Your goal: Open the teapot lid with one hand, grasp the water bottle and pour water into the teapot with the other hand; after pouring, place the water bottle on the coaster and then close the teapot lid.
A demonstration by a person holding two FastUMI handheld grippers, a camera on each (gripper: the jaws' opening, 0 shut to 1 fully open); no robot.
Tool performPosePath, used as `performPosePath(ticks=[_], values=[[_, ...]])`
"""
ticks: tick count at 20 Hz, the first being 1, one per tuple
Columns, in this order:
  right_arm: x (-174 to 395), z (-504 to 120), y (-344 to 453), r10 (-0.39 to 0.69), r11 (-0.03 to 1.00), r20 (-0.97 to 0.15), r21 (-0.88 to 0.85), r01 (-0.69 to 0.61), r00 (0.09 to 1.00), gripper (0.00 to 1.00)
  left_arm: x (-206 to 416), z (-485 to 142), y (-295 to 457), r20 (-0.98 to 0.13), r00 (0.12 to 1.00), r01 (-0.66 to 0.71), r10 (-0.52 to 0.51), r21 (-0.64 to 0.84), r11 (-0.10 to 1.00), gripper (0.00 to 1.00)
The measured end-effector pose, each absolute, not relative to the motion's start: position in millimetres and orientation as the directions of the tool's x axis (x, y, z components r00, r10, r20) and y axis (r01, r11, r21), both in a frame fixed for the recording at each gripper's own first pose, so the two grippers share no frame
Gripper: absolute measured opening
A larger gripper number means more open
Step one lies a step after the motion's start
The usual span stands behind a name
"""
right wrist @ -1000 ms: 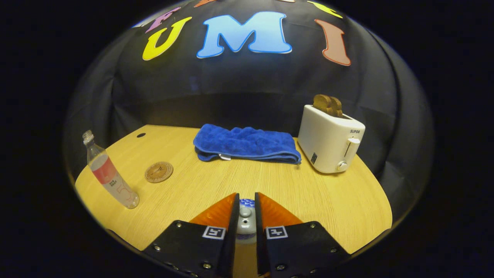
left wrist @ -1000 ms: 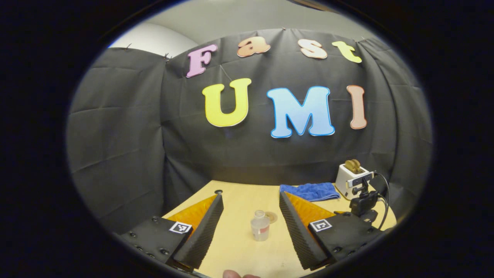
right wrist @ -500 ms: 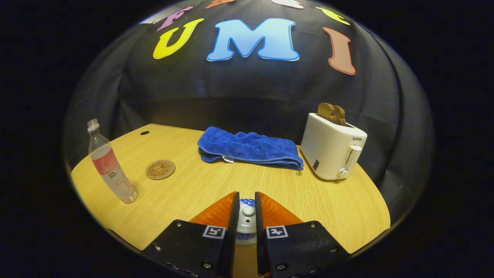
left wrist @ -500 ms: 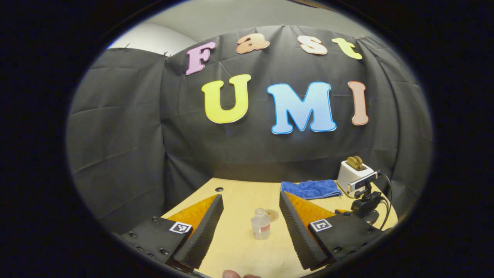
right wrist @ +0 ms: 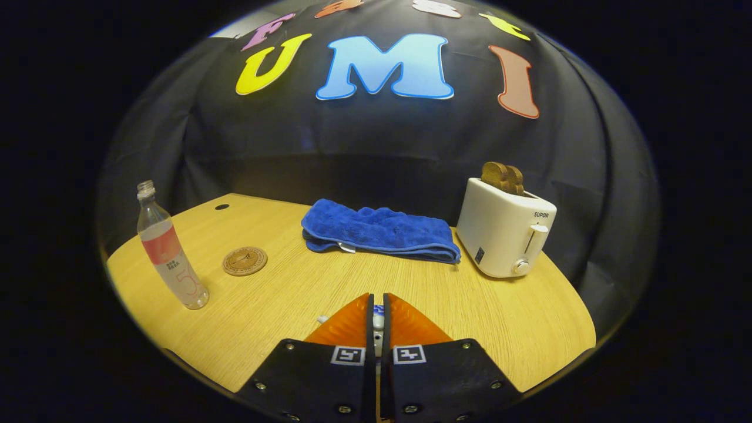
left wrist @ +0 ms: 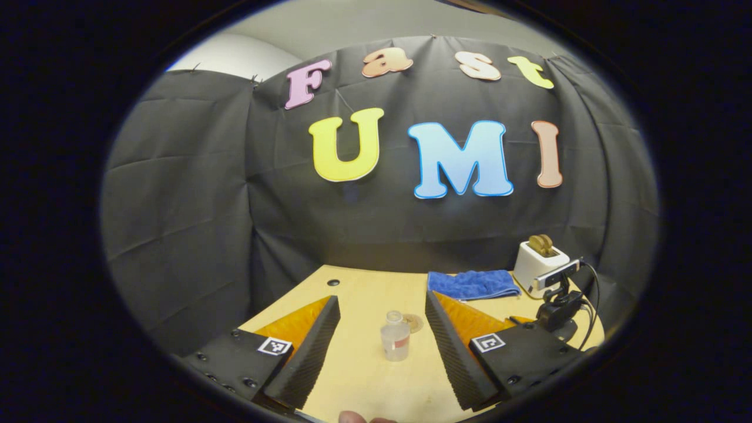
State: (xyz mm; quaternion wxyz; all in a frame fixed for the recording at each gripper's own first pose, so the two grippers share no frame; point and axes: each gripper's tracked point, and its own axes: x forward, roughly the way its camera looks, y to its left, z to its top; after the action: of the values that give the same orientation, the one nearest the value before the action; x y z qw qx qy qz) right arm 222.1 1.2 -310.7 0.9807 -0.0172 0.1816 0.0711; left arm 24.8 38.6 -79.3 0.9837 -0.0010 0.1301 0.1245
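Observation:
A clear water bottle (left wrist: 395,342) with a red label stands upright on the wooden table, ahead of my left gripper (left wrist: 382,298) and in line with the wide gap between its open fingers, untouched. The round wooden coaster (left wrist: 413,322) lies just behind it. In the right gripper view the bottle (right wrist: 169,252) stands at the far left, the coaster (right wrist: 244,261) to its right. My right gripper (right wrist: 376,299) is shut on the knob of the white teapot lid (right wrist: 378,321). The fingers hide most of the teapot; a white bit (right wrist: 322,319) shows at their left.
A folded blue towel (right wrist: 379,230) lies at the back of the table (right wrist: 294,294). A white toaster (right wrist: 504,228) with toast stands at the back right. In the left gripper view a black mount with a camera and cables (left wrist: 558,296) stands at the right.
The right gripper's fingers have closed from a narrow gap around the lid knob to nearly touching, pinching it. The left gripper has drifted slightly and stays open.

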Motion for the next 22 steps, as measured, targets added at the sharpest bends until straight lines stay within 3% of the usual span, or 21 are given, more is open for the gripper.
performPosePath(ticks=[14, 22], values=[[224, -285, -8, 0.134, 0.99, -0.328, 0.002, -0.141, 0.935, 0.03, 32, -120, 39, -0.302, 0.929, -0.217, 0.215, 0.028, 0.976, 1.0], [201, -228, -24, 0.102, 0.995, -0.318, 0.01, -0.104, 0.943, 0.03, 51, -156, 32, -0.315, 0.944, -0.118, 0.104, -0.028, 0.993, 1.0]])
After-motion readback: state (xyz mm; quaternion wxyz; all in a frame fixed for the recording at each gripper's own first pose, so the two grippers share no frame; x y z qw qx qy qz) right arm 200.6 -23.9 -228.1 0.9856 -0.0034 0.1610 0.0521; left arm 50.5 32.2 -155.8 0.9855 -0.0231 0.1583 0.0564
